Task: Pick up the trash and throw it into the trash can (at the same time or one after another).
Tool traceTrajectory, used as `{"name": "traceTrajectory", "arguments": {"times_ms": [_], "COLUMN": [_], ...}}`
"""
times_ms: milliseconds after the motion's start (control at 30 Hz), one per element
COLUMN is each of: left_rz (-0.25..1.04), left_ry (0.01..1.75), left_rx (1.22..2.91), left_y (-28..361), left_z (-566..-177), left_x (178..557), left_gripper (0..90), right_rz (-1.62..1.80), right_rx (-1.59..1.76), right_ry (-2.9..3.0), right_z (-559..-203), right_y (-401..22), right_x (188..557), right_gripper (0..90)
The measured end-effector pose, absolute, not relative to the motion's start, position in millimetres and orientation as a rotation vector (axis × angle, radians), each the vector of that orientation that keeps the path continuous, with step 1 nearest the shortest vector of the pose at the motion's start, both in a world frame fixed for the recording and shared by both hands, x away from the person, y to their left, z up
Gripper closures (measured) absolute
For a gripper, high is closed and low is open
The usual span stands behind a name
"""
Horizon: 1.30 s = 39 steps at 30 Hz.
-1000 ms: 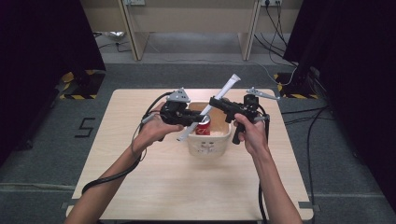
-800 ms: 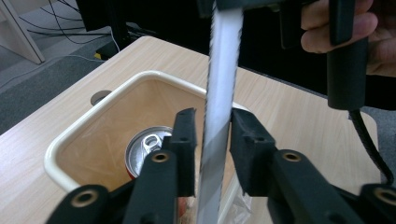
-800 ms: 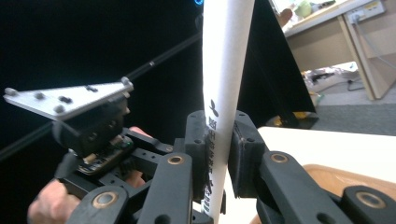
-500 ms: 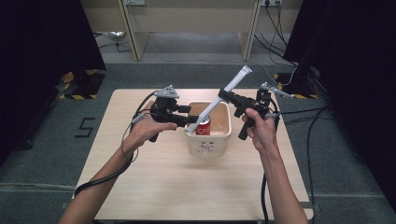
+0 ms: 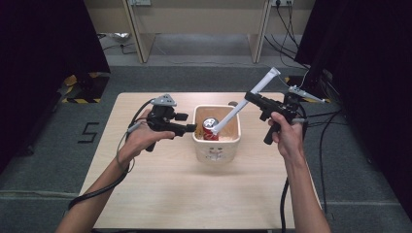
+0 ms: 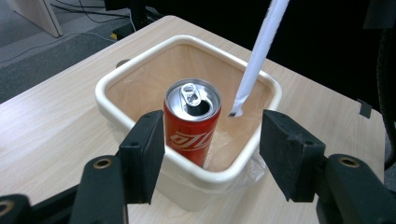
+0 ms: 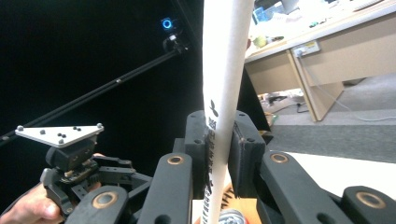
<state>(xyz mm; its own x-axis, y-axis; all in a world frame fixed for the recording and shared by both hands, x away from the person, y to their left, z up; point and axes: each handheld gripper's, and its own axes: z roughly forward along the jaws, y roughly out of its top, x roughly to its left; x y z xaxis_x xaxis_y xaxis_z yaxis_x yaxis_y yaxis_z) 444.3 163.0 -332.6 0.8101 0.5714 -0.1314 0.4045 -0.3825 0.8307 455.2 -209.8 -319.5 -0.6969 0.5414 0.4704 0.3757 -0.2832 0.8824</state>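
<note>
Straw [image 5: 245,100], still in its white paper sleeve, sits clamped between the jaws of my right hand-held gripper [image 5: 248,96], slanting down from upper right so that its lower tip hangs inside the cream bin [image 5: 216,143], just beside the open mouth of the red can [image 5: 210,128]. Compared with a second ago, I've pulled my two hands apart: the right one has swung out and up toward the right edge of the worktop [image 5: 194,194], lifting the straw to a steeper tilt, while my left hand-held gripper [image 5: 192,128] has backed off to the bin's left wall. In the left gripper view its jaws stand wide, empty, framing the can [image 6: 192,121] and the near rim of the bin [image 6: 205,175], with the straw's tip [image 6: 236,112] hovering short of the can's opening. I read this as lining up: the tip is close but not yet in the hole, so the next move needs a small, careful descent toward the opening.
</note>
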Motion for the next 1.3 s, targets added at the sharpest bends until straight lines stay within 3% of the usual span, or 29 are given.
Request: {"name": "traceTrajectory", "arguments": {"times_ms": [500,833,867,933,1033,1167,1300], "left_rz": [0.231,0.244,0.242,0.238,0.235,0.236,0.246], "left_ry": [0.757,0.788,0.793,0.800,0.810,0.830,0.844], "left_rx": [2.036,2.049,2.047,2.044,2.036,2.033,2.023], "left_y": [173,181,182,185,189,197,204], "left_z": [-346,-364,-366,-368,-373,-377,-379], "left_x": [442,438,437,437,436,435,433], "left_gripper": [39.7,39.2,39.1,39.1,38.9,38.7,38.7], "right_rz": [1.887,1.752,1.741,1.708,1.658,1.657,1.595], "right_rx": [1.194,1.171,1.171,1.191,1.205,1.198,1.174], "right_ry": [1.874,1.992,2.009,2.054,2.057,2.038,2.035], "right_z": [-341,-365,-367,-372,-374,-370,-365], "right_y": [-212,-190,-187,-183,-182,-188,-198], "right_x": [459,462,462,464,463,459,452], "right_gripper": [79.4,78.5,74.2,55.5,35.3,27.4,26.8]}}
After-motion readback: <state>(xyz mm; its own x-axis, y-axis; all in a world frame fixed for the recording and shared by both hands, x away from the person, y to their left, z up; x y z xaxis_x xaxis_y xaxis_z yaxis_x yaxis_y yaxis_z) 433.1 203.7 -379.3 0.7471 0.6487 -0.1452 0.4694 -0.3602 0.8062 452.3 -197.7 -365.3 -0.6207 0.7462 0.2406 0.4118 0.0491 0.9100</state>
